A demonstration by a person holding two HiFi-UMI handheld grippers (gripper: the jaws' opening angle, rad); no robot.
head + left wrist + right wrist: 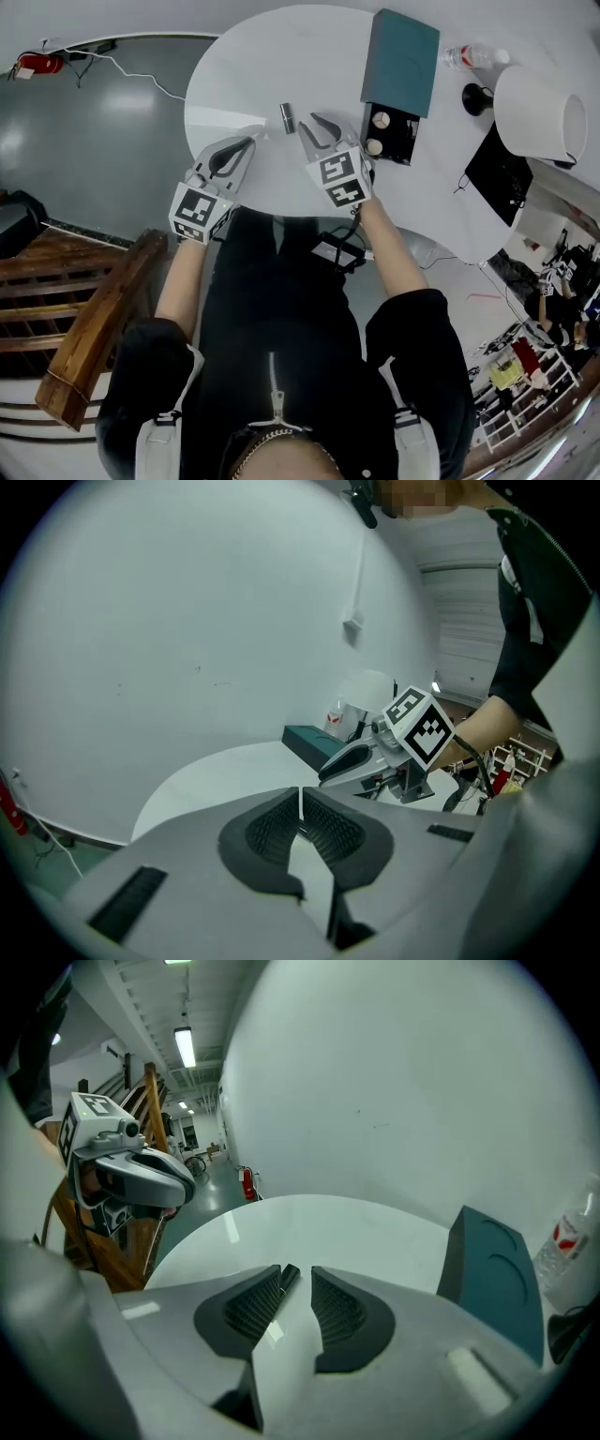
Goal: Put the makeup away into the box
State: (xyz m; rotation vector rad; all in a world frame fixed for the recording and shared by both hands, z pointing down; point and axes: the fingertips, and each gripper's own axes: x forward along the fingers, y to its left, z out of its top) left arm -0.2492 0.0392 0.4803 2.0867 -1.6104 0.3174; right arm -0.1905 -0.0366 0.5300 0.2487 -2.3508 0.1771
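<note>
I hold my right gripper [297, 1274] over the white table [262, 66] with its jaws released: a clear gap stands between the pads and nothing is pinched in it. A small dark tube [288, 117] of makeup lies on the tabletop at my 12 o'clock, just off the tip of that gripper's left jaw. It is close to the tip, but the pads do not press on it. From the tube, the right gripper sits at about 4 o'clock.

My left gripper [300, 792] is clenched, its pads meeting at the tips with nothing caught between them. It hangs at about 8 o'clock from the tube, near the table's near edge and apart from the tube.

The teal box [401, 61] rests on the table at my 1 o'clock. A dark open tray [405, 141] shows at the end of it nearest me. Two round pots [381, 120] sit side by side in that tray. Beyond the box, at 2 o'clock, a clear bottle [469, 56] lies on the table and a white lamp [539, 112] stands near it.
</note>
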